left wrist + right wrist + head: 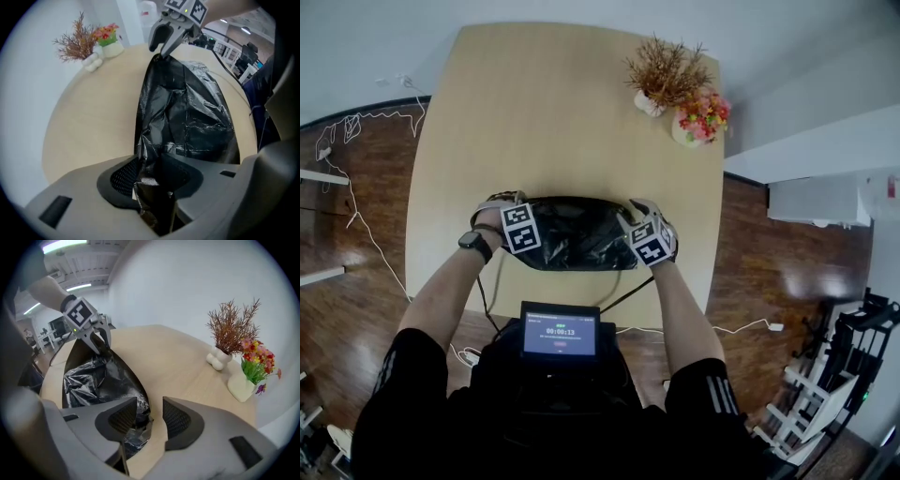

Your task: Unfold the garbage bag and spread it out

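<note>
**Black Shirt, Grey Grippers**

The person wears a black short-sleeved shirt with white stripes down the right sleeve, and a black watch on the left wrist. The left gripper and right gripper each have smooth grey shells, dark meshed pads and a black-and-white marker cube.

chest screen timer reads, perhaps, 00:00:13
</note>
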The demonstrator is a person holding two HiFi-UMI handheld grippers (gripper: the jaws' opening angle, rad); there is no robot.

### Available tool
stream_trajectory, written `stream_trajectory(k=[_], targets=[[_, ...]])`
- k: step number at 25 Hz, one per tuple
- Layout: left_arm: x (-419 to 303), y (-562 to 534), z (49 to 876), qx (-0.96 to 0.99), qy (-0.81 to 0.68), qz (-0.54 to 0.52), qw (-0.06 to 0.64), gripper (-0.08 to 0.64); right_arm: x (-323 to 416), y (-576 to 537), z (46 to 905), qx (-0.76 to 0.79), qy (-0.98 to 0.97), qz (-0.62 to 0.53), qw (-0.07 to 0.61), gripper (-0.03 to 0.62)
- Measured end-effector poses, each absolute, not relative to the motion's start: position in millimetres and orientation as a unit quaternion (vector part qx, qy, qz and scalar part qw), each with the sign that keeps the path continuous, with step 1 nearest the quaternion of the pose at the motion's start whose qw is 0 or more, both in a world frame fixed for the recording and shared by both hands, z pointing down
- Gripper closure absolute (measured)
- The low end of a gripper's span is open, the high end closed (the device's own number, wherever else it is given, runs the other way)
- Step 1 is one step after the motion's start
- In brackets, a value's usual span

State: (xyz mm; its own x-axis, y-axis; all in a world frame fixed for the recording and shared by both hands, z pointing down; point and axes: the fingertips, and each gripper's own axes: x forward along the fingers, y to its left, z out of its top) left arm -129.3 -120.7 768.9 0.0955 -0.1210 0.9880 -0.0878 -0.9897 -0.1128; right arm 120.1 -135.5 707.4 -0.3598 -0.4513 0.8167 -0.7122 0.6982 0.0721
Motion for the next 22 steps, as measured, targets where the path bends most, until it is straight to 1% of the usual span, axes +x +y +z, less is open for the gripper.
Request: stream_trajectory(k=[2, 7, 11, 15, 19, 22], targets=[[-130, -120, 774, -0.742, 0.067, -0.667, 0.004, 0.408, 119, -134, 696, 0.368, -0.818, 0.145, 0.418, 0.396], [-124, -123, 770, -0.75, 0.071, -0.658, -0.004, 0.405, 109, -132, 666, 0.38, -0.834, 0.124, 0.381, 0.396], [-115, -127, 739, -0.782, 0.095, -0.616, -0.012, 0.405, 81, -125, 646, 0.346, -0.858, 0.107, 0.363, 0.396], [-104, -120, 685, -0.819, 0.094, -0.566, -0.008, 0.391, 45, -102, 653, 0.266, -0.876, 0.09, 0.391, 0.396], [-130, -89, 662, -0.803, 0.039, -0.595, 0.013, 0.391, 24, -80, 680, 0.202, -0.873, 0.084, 0.435, 0.396], [-166, -70, 667, -0.774, 0.014, -0.633, 0.028, 0.391, 22, -74, 692, 0.189, -0.866, 0.093, 0.453, 0.396]])
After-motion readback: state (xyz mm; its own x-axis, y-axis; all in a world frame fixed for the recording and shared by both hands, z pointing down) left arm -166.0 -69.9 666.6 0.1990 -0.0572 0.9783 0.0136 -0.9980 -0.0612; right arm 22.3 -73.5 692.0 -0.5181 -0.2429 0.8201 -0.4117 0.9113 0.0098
